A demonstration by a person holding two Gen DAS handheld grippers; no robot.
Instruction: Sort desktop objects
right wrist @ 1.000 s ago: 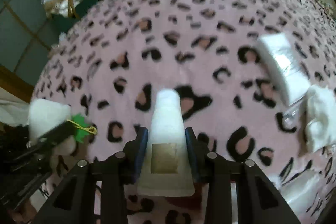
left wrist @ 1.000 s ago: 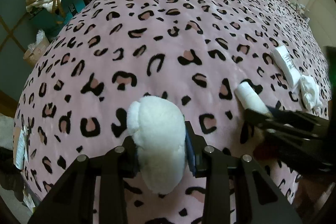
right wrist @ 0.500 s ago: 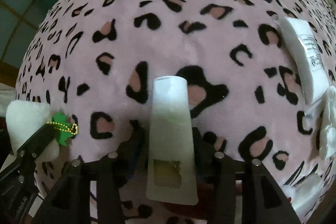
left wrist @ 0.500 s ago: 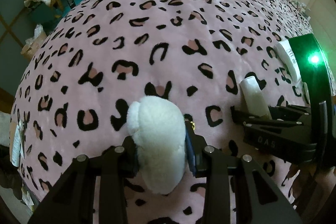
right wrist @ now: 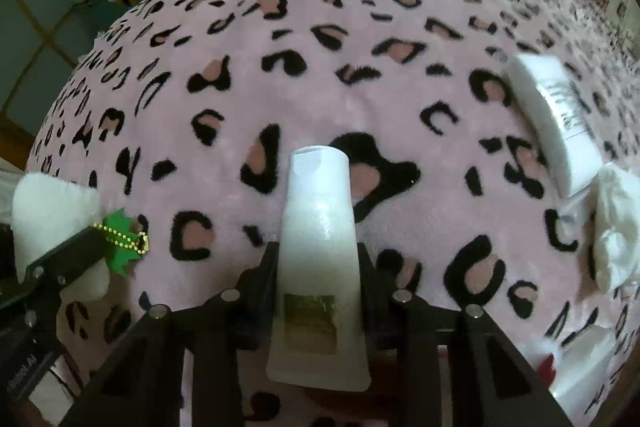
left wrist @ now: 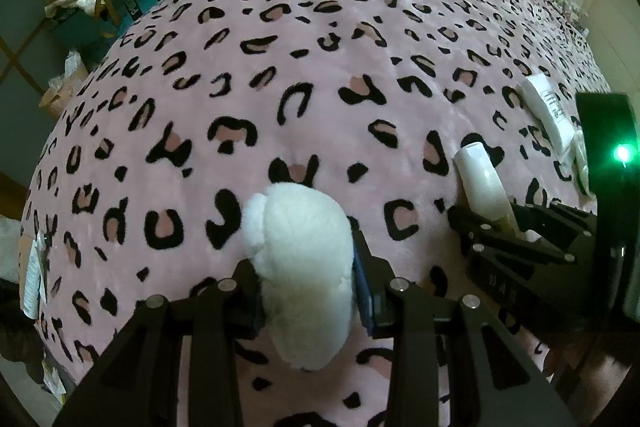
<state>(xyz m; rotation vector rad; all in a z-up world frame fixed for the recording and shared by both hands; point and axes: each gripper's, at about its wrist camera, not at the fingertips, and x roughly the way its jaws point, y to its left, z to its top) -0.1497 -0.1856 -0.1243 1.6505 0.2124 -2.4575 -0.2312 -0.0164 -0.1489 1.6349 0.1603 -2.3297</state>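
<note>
Your left gripper (left wrist: 306,277): plush toy (left wrist: 304,263) between its fingers, over the blanket (left wrist: 320,67).
Your right gripper (right wrist: 318,287): tube (right wrist: 318,227) between its fingers, right of the toy.
Far right: box (right wrist: 554,119), cloth (right wrist: 616,227) just before it.

Items shown: one white plush toy (left wrist: 304,259), one white tube (right wrist: 318,247), one white labelled packet (right wrist: 556,119), one crumpled white cloth (right wrist: 616,227), two grippers.

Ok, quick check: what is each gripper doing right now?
Left gripper: closed on the white plush toy.
Right gripper: closed on the white tube.
</note>
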